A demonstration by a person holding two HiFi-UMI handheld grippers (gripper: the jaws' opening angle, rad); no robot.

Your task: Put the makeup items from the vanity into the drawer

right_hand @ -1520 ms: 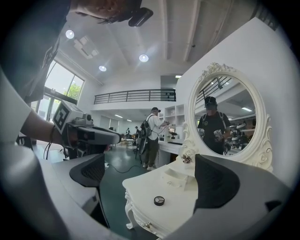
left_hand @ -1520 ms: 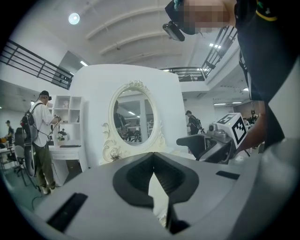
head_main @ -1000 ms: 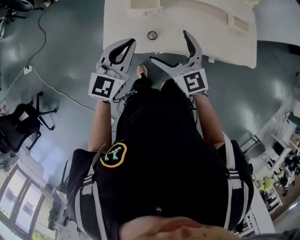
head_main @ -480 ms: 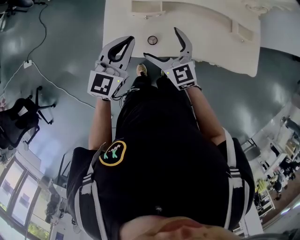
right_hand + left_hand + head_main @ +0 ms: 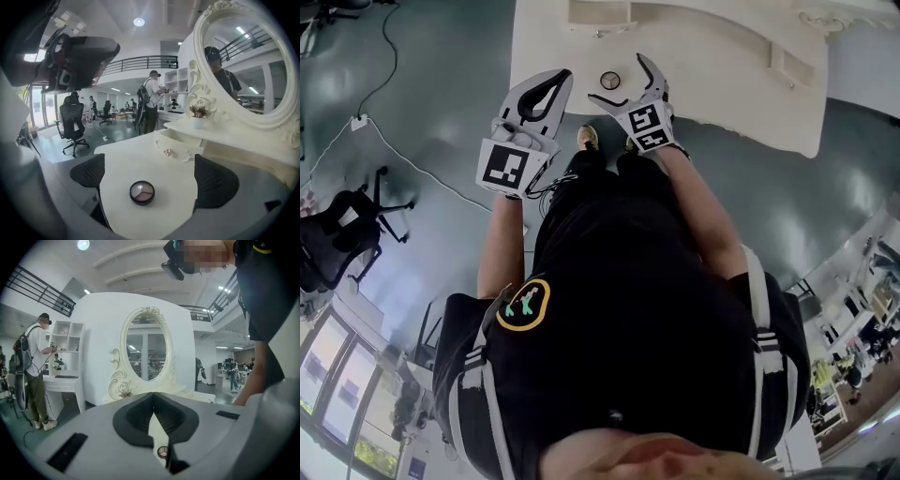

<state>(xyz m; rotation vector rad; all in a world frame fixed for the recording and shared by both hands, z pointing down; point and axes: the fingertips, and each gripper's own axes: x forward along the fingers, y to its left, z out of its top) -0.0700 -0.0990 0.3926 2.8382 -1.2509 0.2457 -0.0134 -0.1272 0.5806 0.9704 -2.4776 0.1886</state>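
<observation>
Left gripper view: closed L tongs (image 5: 153, 394) partly block compact (image 5: 162, 452)

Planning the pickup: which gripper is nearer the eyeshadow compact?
Right. The right gripper straddles the eyeshadow compact with open fingers; the left gripper, shut, sits to its left.

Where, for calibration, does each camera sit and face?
Head view: on the head, facing down at the vanity; torso, arms show.
Left gripper view: on the left hand-held gripper, facing the mirror; shut jaws show.
Right gripper view: on the right hand-held gripper, facing the drawer; open jaws show.
All three share the compact.
</observation>
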